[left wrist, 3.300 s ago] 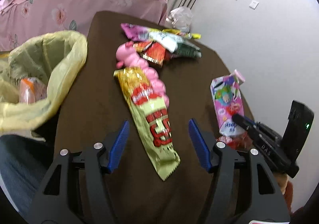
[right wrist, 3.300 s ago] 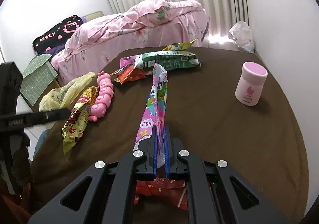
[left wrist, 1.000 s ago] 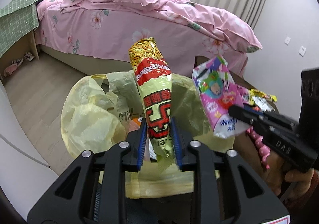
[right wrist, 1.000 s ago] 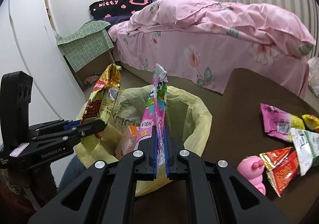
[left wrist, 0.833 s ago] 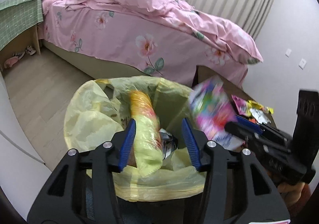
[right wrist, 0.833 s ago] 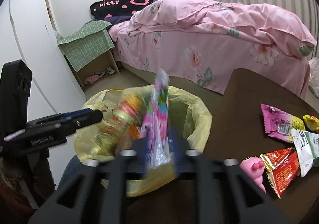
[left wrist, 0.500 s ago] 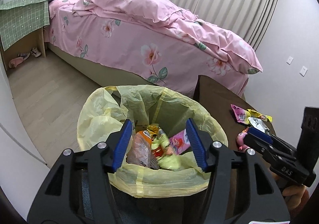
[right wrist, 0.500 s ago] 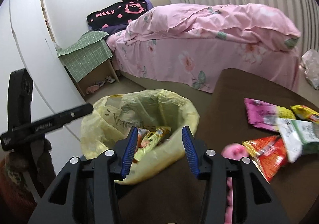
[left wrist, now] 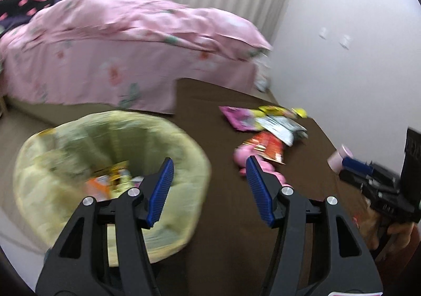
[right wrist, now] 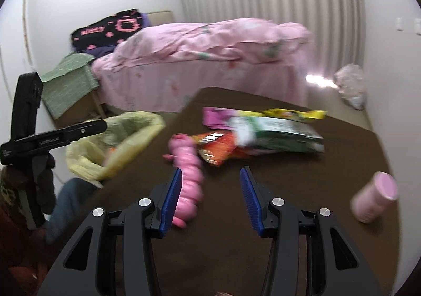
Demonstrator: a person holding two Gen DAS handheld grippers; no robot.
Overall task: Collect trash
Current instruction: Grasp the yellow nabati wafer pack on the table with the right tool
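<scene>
Both left tongs (left wrist: 209, 189) and right tongs (right wrist: 210, 197) are standing open, holding nothing. Wrappers (right wrist: 263, 135) are lying on the brown surface (right wrist: 329, 172) at twelve o'clock; a pink toy (right wrist: 188, 177) is intervening. Yellow bag (left wrist: 79, 151) is sitting at nine o'clock, bottle (right wrist: 375, 197) at three.

Left gripper (left wrist: 210, 189): black plastic frame w/ triangle cut-outs in the arms, 2 fingers w/ blue ribbed pads (left wrist: 161, 190), 4 round silver screws on top. Right gripper (right wrist: 211, 198): same build, black frame, blue ribbed pads (right wrist: 172, 200), 4 silver screws. Seen from the side, each gripper has a tall black block at its back; the left one has small white lettering along the finger, too blurred to read.
</scene>
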